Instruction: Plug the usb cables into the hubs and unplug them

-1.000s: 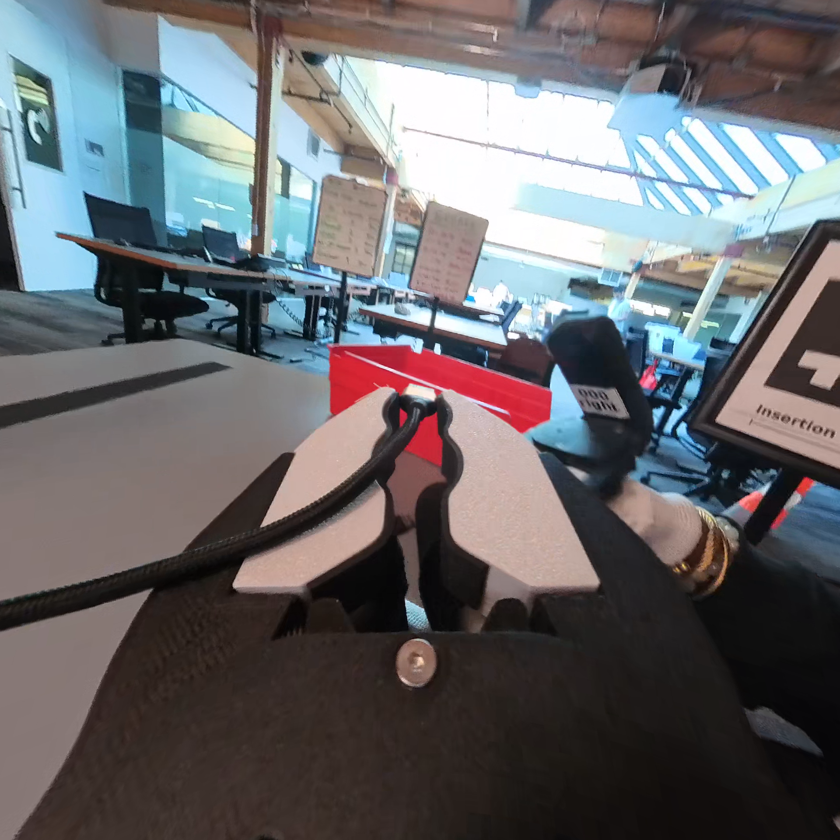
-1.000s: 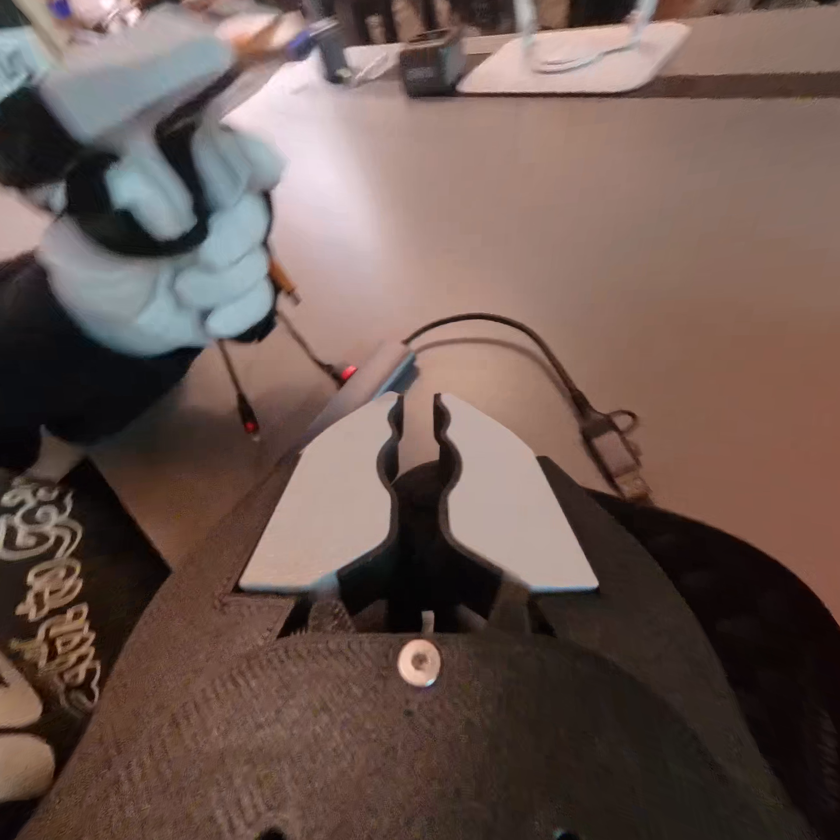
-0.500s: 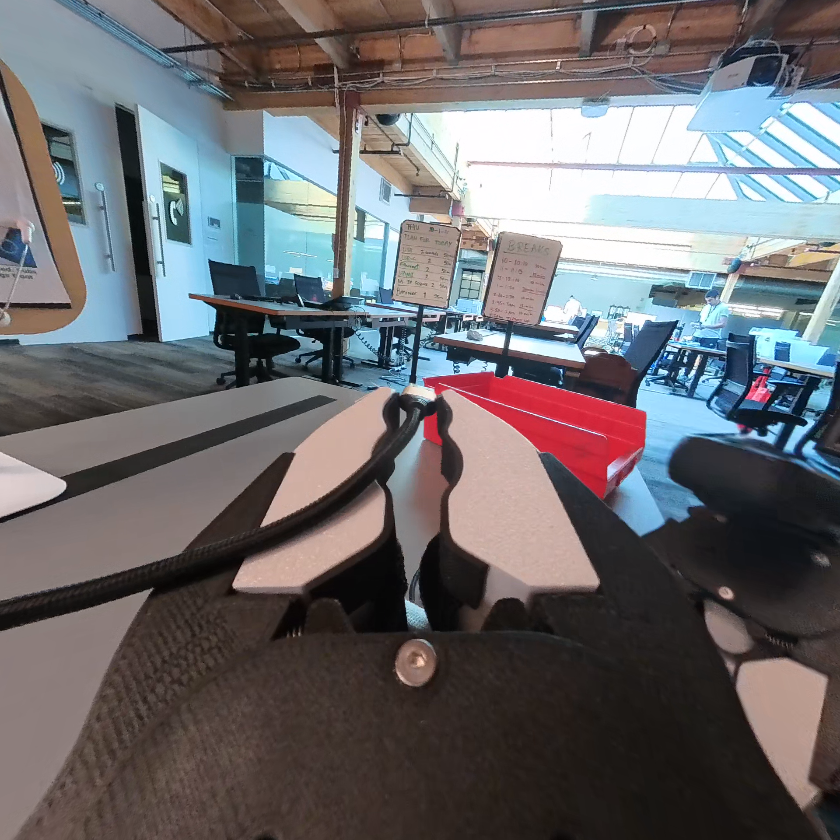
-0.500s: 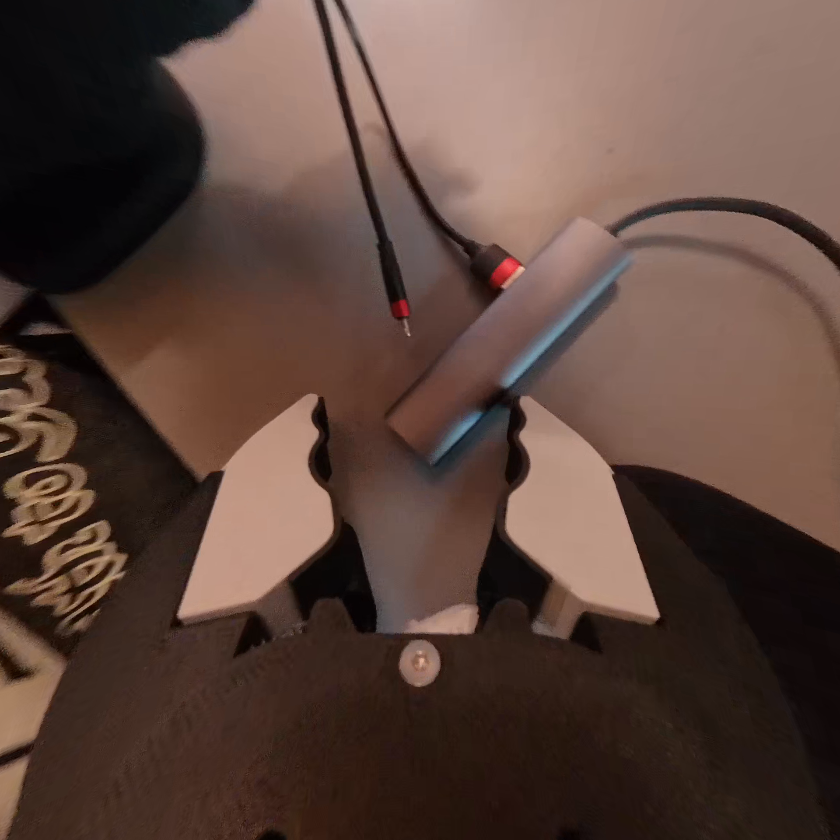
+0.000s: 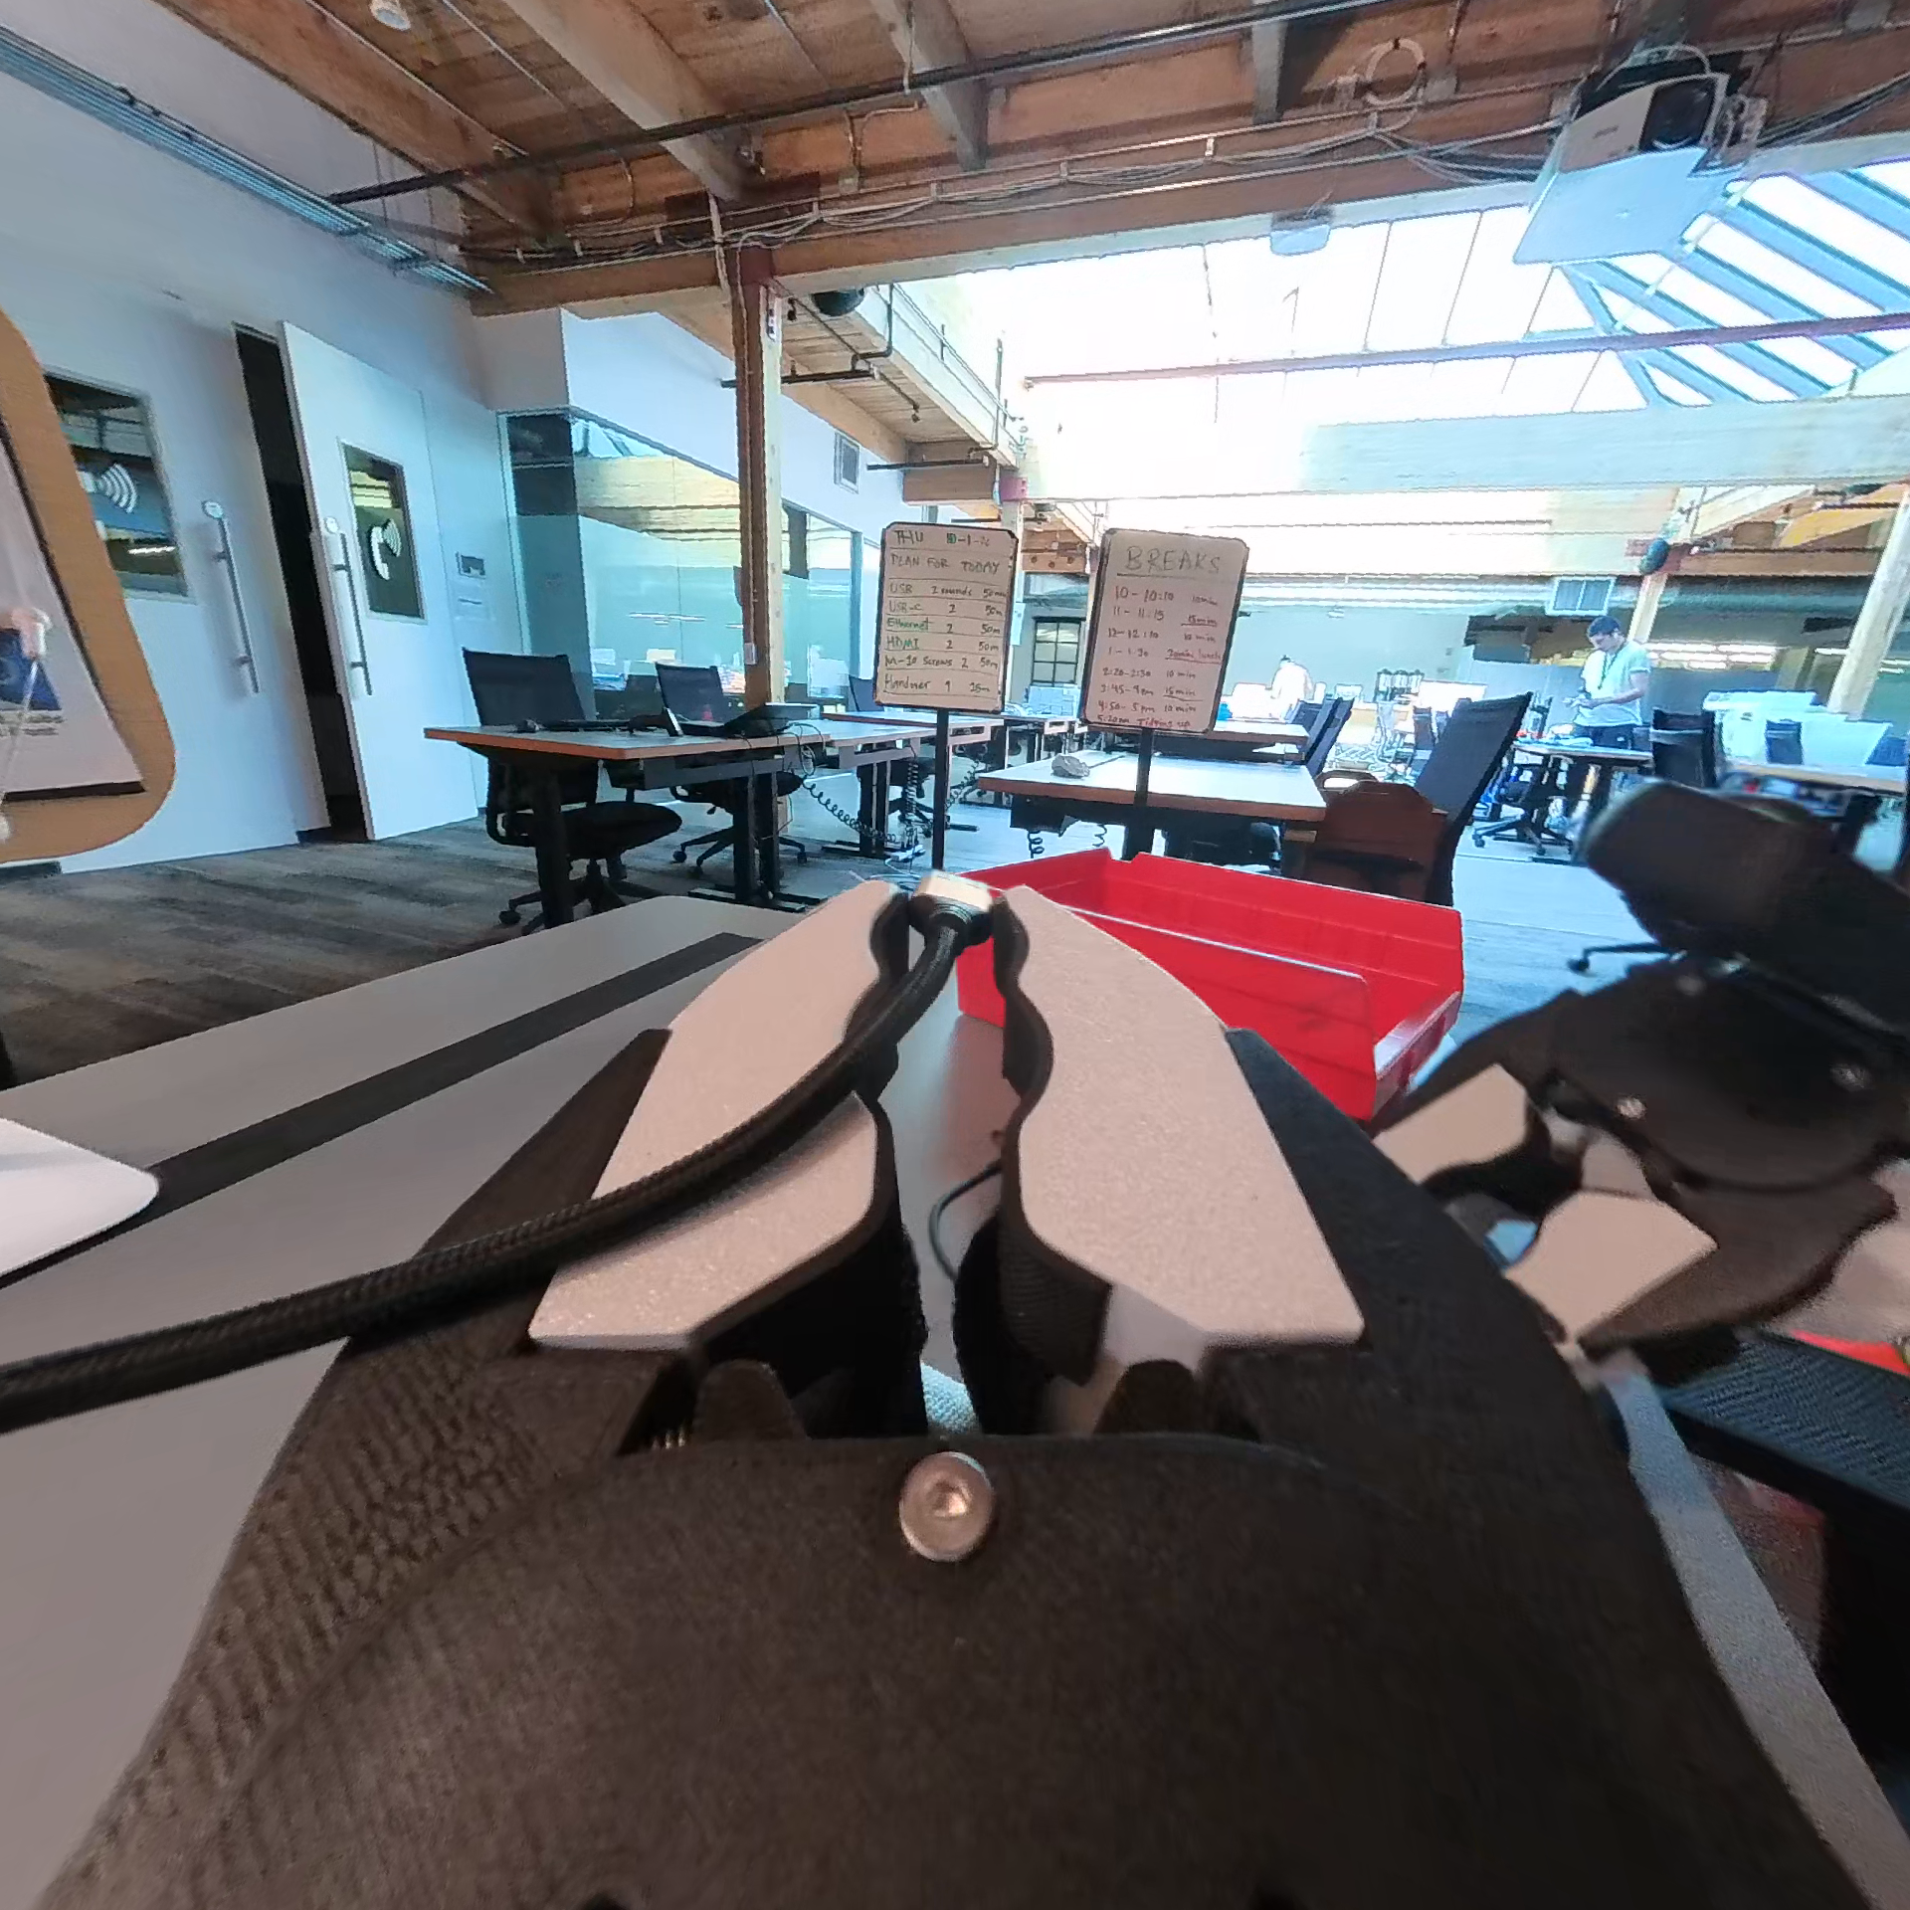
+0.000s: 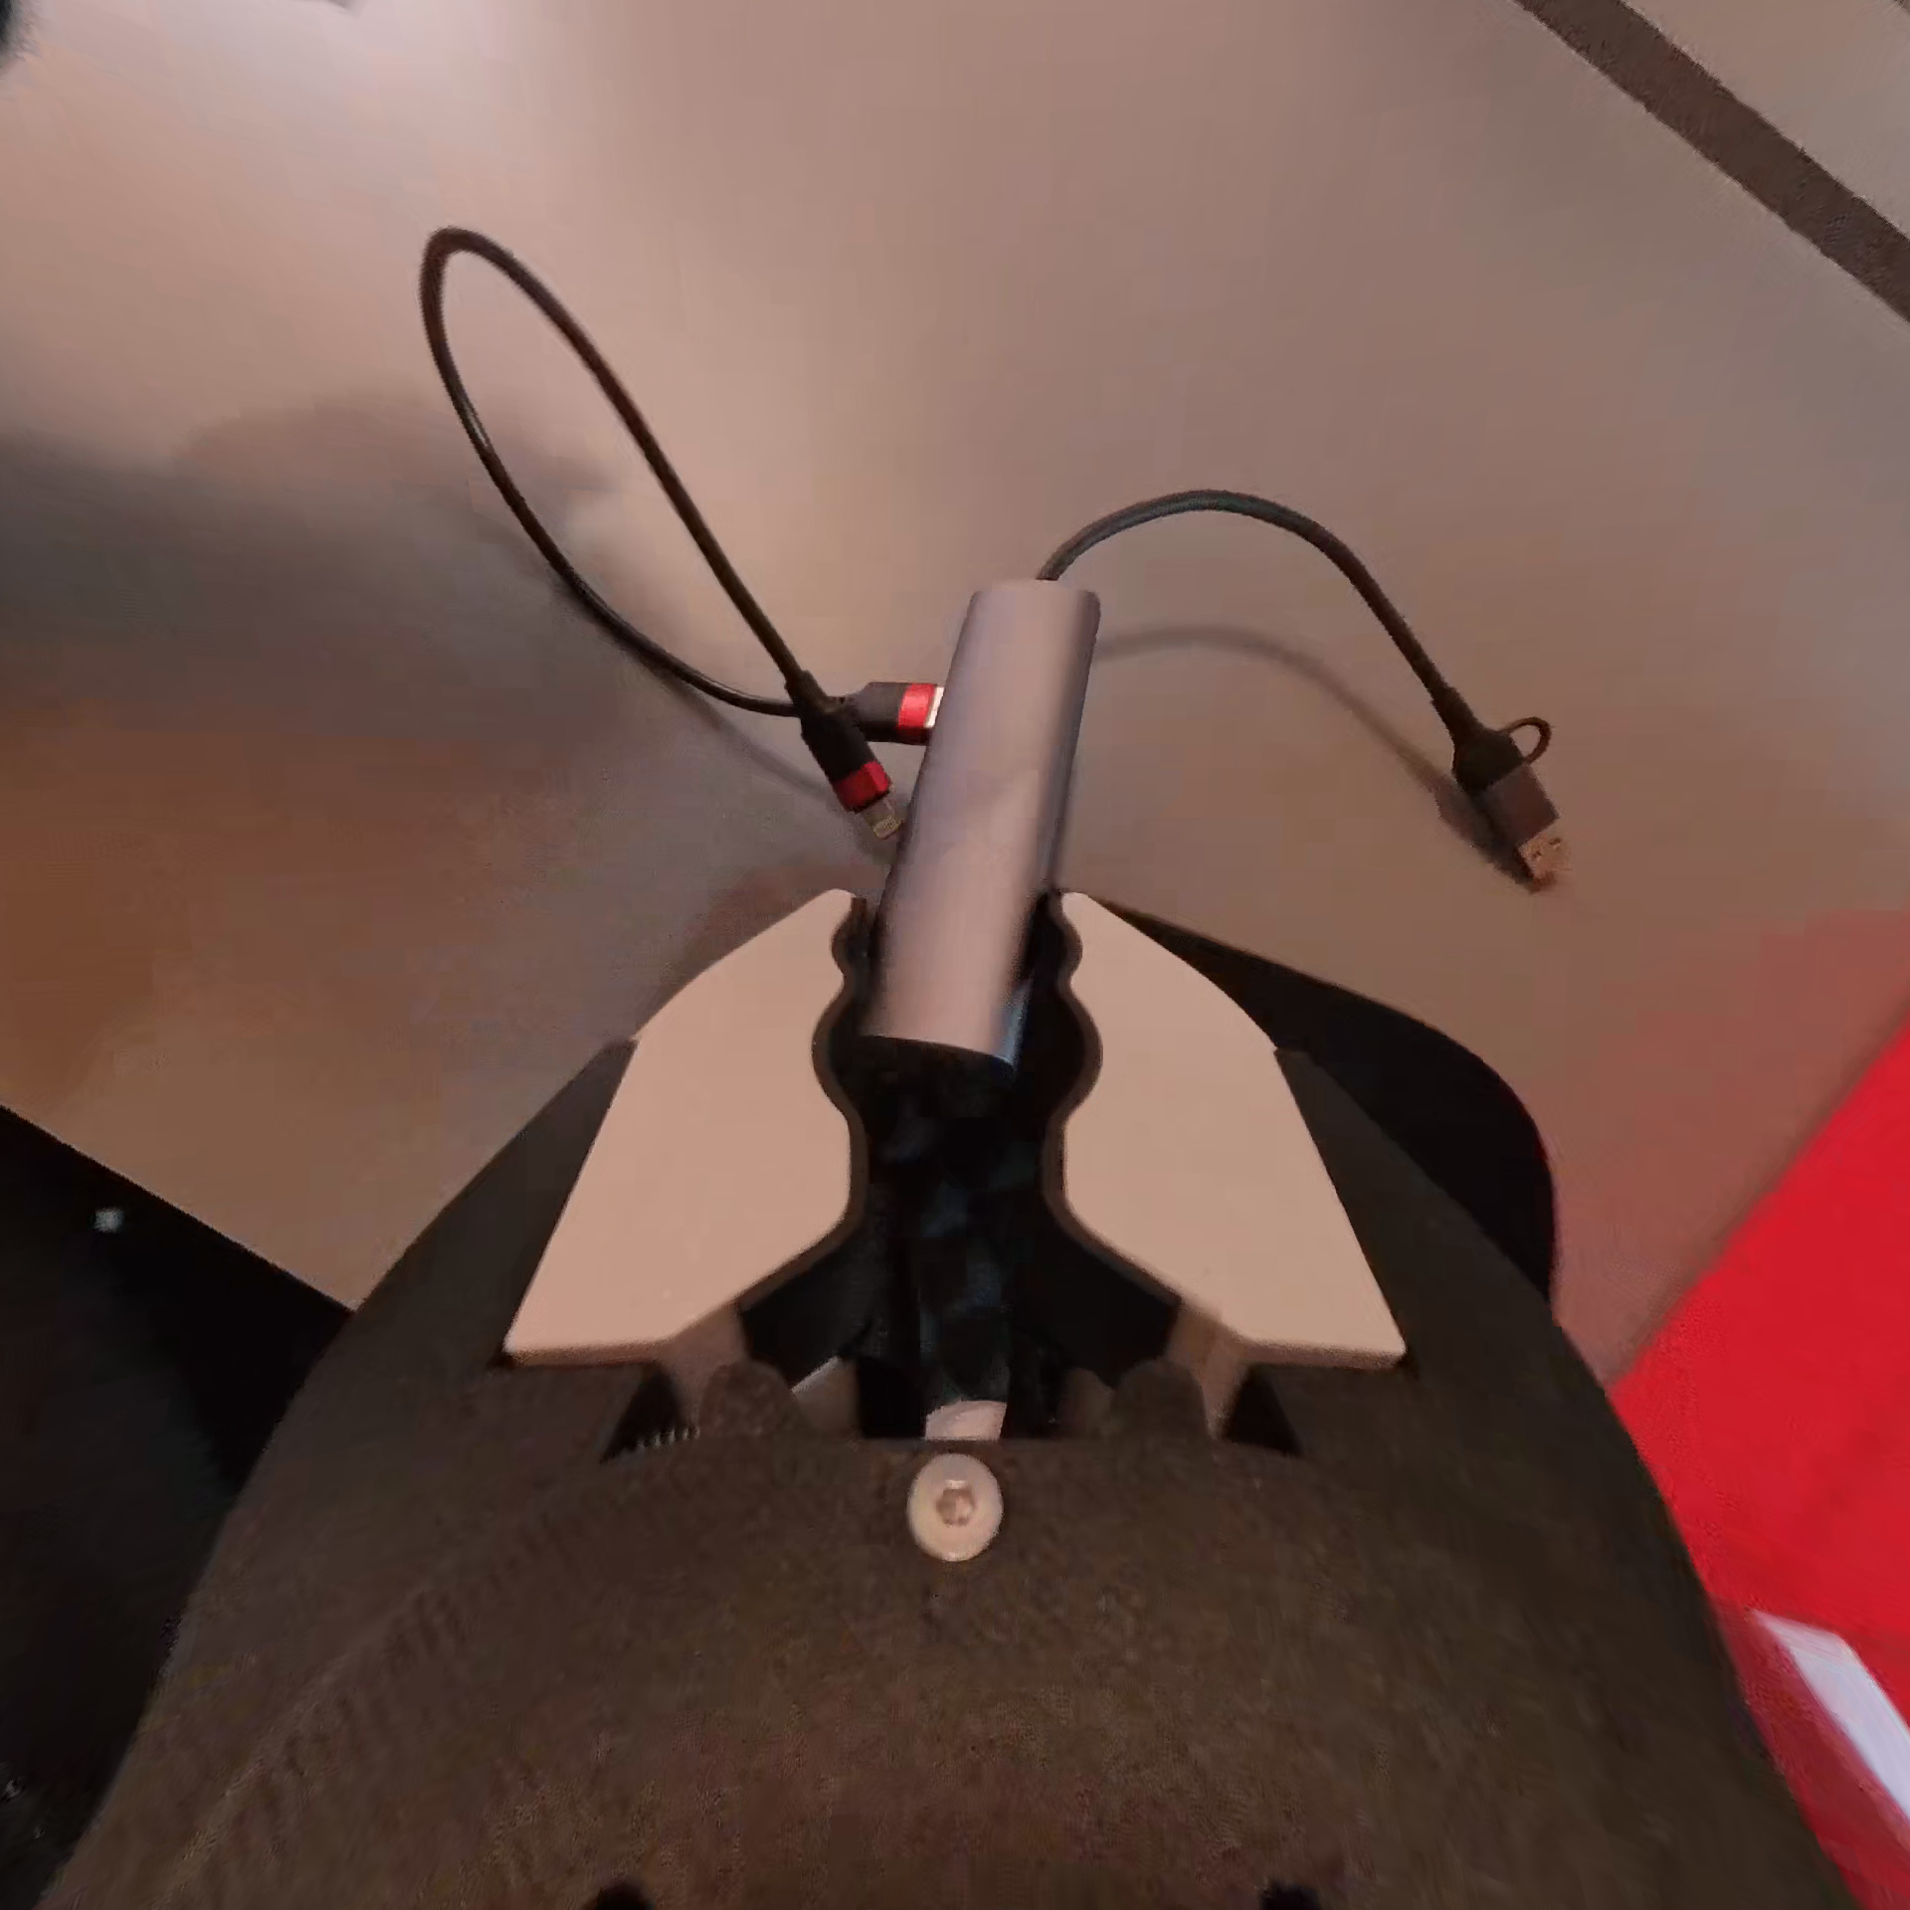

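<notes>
My left gripper [image 5: 951,915] is shut on the silver plug of a black braided cable [image 5: 661,1199], which trails off to the left over the left finger. My right gripper [image 6: 956,920] is shut on the near end of a grey USB hub [image 6: 992,786] and holds it pointing away over the table. A thin black cable [image 6: 579,434] with a red-collared plug [image 6: 915,710] sits in the hub's left side; its other red-collared end [image 6: 861,788] hangs loose. The hub's own cable [image 6: 1344,579] ends in a free plug [image 6: 1519,817]. The right gripper also shows in the left wrist view [image 5: 1540,1209].
A red bin [image 5: 1240,961] stands at the table's far edge, and also shows at the right in the right wrist view [image 6: 1798,1344]. A white pad [image 5: 52,1189] lies at the left. A dark stripe [image 5: 413,1075] runs across the grey table. Desks, chairs and two sign boards stand beyond.
My right gripper closed on the hub's near end and lifted it, turning it to point away. My left gripper kept its hold on the braided cable plug and swung its view left.
</notes>
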`<state>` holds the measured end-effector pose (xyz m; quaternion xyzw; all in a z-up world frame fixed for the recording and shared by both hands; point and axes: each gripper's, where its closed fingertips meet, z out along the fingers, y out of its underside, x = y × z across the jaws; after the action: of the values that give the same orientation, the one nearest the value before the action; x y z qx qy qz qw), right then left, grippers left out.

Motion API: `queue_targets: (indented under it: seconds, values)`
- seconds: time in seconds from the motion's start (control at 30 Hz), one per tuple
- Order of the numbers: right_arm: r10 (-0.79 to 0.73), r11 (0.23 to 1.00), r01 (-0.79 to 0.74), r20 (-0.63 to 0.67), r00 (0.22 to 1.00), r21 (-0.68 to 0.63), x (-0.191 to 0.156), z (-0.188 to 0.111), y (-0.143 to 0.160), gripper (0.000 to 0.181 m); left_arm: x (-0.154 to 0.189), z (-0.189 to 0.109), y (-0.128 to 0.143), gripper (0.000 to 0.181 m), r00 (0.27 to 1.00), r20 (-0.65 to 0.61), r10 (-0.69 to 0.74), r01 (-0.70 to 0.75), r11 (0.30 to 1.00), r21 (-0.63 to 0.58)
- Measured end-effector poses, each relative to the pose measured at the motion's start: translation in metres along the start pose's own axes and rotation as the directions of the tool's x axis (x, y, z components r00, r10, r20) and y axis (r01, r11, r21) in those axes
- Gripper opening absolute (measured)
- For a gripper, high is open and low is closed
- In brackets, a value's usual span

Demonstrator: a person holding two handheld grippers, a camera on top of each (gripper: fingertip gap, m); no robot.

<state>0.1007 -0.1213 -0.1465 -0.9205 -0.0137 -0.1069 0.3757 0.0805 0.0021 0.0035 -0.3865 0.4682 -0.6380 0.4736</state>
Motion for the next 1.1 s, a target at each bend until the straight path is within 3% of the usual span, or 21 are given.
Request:
queue_targets:
  seconds: [0.13,0.27,0.4,0.53,0.67,0.77,0.9,1.1]
  values:
    - [0.054,0.996,-0.054,-0.006,0.999,-0.066,0.024,-0.009,0.033,0.032,0.009,0.003,0.004,0.015,0.999,-0.024,0.049,-0.049,0.999,-0.018]
    - [0.026,1.000,-0.027,-0.020,0.999,-0.008,0.025,-0.012,0.045,0.044,0.022,0.006,0.010,0.015,0.992,-0.055,0.113,-0.115,0.993,-0.035]
    - [-0.060,0.994,0.069,-0.112,0.992,0.082,0.028,-0.015,0.042,0.049,0.035,0.009,0.010,0.015,0.976,-0.095,0.196,-0.201,0.978,-0.048]
    - [0.021,0.991,-0.008,-0.097,0.995,0.133,0.035,-0.014,0.039,0.064,0.048,0.009,0.005,0.015,0.961,-0.123,0.248,-0.256,0.965,-0.054]
    - [0.081,0.975,-0.074,-0.025,0.996,0.209,0.026,-0.016,0.033,0.063,0.068,0.002,-0.011,0.015,0.964,-0.133,0.232,-0.240,0.970,-0.047]
    - [0.096,0.969,-0.090,-0.014,0.995,0.231,0.024,-0.012,0.031,0.063,0.080,-0.012,-0.027,0.014,0.977,-0.093,0.194,-0.198,0.980,-0.030]
    - [0.085,0.960,-0.071,-0.043,0.995,0.272,0.025,-0.011,0.028,0.060,0.085,-0.043,-0.038,0.014,0.993,0.051,0.108,-0.111,0.991,0.068]
    - [0.108,0.947,-0.090,-0.043,0.993,0.308,0.027,-0.015,0.024,0.058,0.086,-0.067,0.004,0.014,0.978,0.198,-0.071,0.040,0.987,0.154]
